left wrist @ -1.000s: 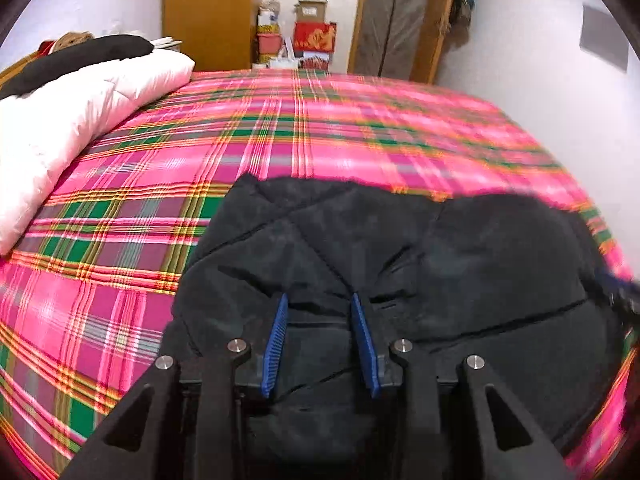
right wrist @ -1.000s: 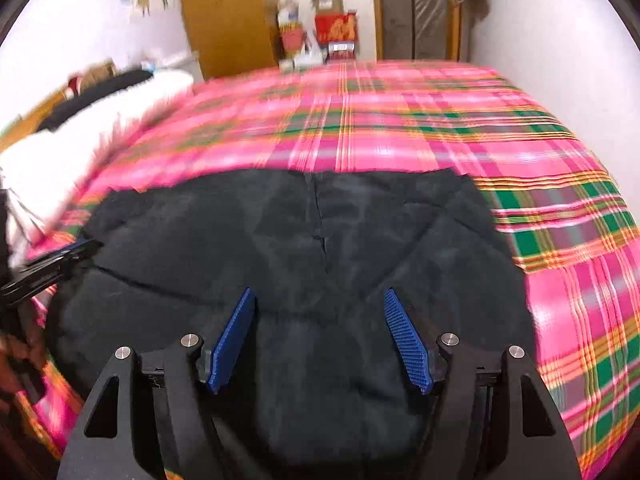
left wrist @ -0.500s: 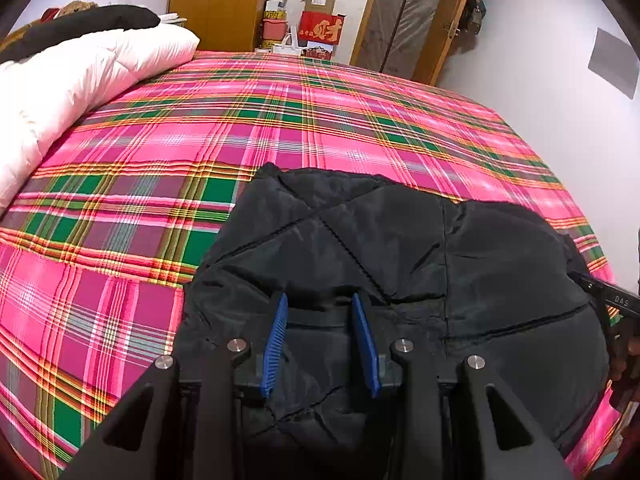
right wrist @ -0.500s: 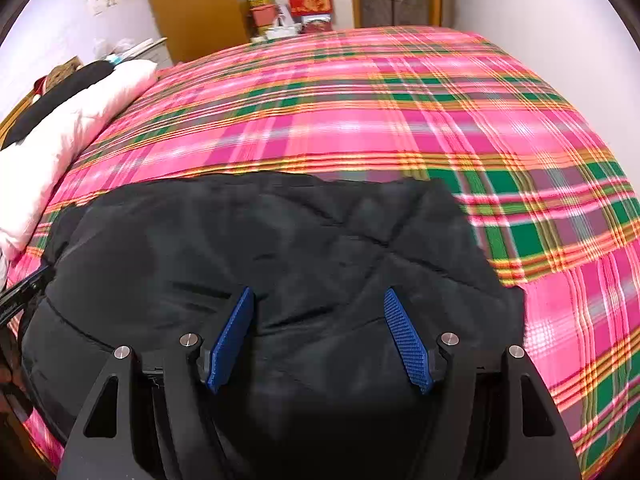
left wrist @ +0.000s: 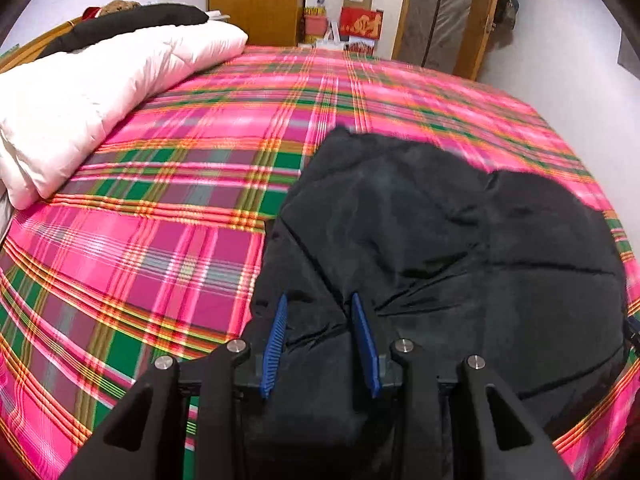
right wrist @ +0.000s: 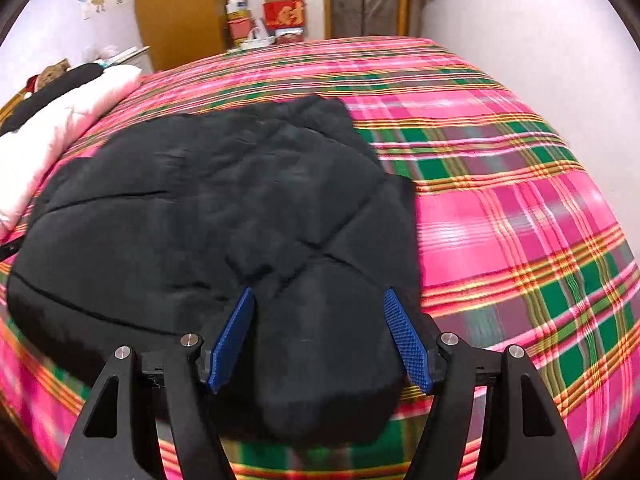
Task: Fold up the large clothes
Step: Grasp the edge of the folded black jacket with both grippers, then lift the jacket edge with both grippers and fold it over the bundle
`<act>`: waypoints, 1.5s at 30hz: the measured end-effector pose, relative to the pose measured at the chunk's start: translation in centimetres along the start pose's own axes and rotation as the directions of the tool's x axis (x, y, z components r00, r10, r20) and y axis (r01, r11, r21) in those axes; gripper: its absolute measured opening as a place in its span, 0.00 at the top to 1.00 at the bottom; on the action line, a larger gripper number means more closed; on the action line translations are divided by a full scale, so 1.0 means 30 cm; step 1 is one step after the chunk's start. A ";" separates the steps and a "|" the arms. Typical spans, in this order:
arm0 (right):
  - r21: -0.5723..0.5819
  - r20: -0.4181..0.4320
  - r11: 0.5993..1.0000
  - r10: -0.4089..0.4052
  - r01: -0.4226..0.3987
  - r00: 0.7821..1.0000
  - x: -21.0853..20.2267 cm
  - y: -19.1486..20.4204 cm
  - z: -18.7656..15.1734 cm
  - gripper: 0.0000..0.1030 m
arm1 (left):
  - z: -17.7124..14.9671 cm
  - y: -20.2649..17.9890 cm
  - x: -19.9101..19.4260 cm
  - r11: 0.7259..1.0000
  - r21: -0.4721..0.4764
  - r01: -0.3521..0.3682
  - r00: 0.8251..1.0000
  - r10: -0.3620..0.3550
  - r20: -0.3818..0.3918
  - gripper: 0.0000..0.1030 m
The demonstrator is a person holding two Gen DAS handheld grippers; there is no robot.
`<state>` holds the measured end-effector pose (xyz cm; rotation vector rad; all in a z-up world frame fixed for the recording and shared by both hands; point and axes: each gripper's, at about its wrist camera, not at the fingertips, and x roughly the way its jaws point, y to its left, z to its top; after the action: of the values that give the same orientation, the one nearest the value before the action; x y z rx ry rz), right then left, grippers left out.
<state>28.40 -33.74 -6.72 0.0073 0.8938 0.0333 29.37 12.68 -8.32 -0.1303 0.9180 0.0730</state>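
Note:
A black quilted jacket [left wrist: 460,240] lies bunched on a bed with a pink plaid cover [left wrist: 160,240]. It also shows in the right wrist view [right wrist: 200,208]. My left gripper [left wrist: 320,300] has its blue pads partly open, with a fold of the jacket's near left edge between them. My right gripper [right wrist: 320,292] is wide open, with a thick fold of the jacket's near right end between the pads. The other gripper barely shows at each frame's edge.
A white duvet [left wrist: 80,92] with a dark garment on top lies along the bed's left side. Wooden wardrobe [left wrist: 256,0], boxes [left wrist: 356,20] and a door frame stand beyond the far end. A white wall [right wrist: 520,20] runs along the right.
Both grippers have swung outward, left to the left and right to the right. The jacket now looks more bunched and narrower. The pad openings look unchanged.

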 end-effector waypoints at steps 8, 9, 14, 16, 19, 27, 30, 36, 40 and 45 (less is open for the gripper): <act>0.081 0.015 0.996 0.022 -0.023 1.000 -0.060 -0.044 -0.012 0.33 | -0.052 0.025 -0.144 0.997 -0.049 0.064 0.997 -0.062 0.049 0.64; 0.088 0.018 0.996 0.034 -0.035 0.999 -0.070 -0.043 -0.031 0.33 | -0.063 0.023 -0.139 0.998 -0.036 0.057 0.998 -0.055 0.040 0.63; 0.128 -0.021 0.989 0.070 -0.067 0.997 -0.001 -0.066 -0.074 0.32 | -0.072 0.030 -0.040 0.998 -0.032 0.050 0.998 -0.051 -0.039 0.58; 0.129 -0.015 0.989 0.068 -0.065 0.998 0.018 -0.069 -0.062 0.30 | -0.065 0.032 -0.026 0.999 -0.031 0.042 0.999 -0.043 -0.028 0.56; 0.140 -0.021 0.987 0.087 -0.083 0.996 0.048 -0.078 -0.041 0.30 | -0.060 0.036 0.002 0.999 -0.032 0.033 0.999 -0.034 -0.027 0.50; 0.177 -0.046 0.971 0.169 -0.158 0.985 0.119 -0.121 -0.024 0.27 | -0.022 0.158 0.116 0.956 -0.236 0.175 0.980 -0.191 -0.046 0.37; 0.187 -0.060 0.963 0.209 -0.194 0.976 0.149 -0.135 -0.006 0.27 | -0.014 0.188 0.167 0.927 -0.290 0.237 0.963 -0.263 -0.053 0.35; 0.191 -0.088 0.949 0.270 -0.250 0.959 0.202 -0.152 0.013 0.25 | -0.002 0.153 0.197 0.943 -0.241 0.230 0.967 -0.249 -0.051 0.35; 0.192 -0.084 0.946 0.282 -0.262 0.956 0.230 -0.153 0.013 0.25 | -0.009 0.151 0.210 0.934 -0.256 0.249 0.963 -0.268 -0.040 0.35; 0.207 -0.064 0.941 0.288 -0.270 0.955 0.248 -0.151 0.015 0.25 | -0.012 0.141 0.220 0.932 -0.262 0.251 0.964 -0.264 -0.015 0.35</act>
<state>33.51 -38.01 -12.33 0.3198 0.9817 0.2122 32.57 16.86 -14.13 -0.4965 0.9319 -0.0552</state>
